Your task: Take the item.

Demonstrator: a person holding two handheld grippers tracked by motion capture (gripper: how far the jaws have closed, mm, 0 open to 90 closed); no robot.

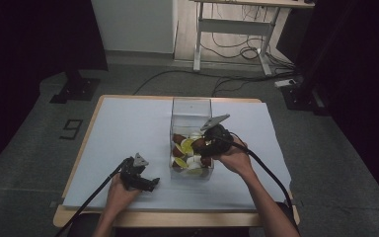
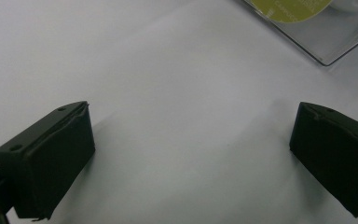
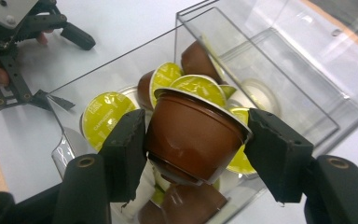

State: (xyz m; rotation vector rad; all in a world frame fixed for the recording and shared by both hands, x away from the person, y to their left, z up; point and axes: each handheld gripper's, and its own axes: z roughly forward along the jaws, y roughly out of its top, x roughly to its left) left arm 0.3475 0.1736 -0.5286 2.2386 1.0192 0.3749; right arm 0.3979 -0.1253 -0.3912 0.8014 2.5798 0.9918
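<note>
Between hand-held gripper point(image 3: 193, 140) jaws, capsule point(image 3: 191, 135).

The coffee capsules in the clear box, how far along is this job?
Nothing looks finished: no capsule lies on the table sheet. In hand: the right hand-held gripper clamps one brown capsule above the clear box. The left hand-held gripper rests open beside it. Many capsules remain inside.
</note>
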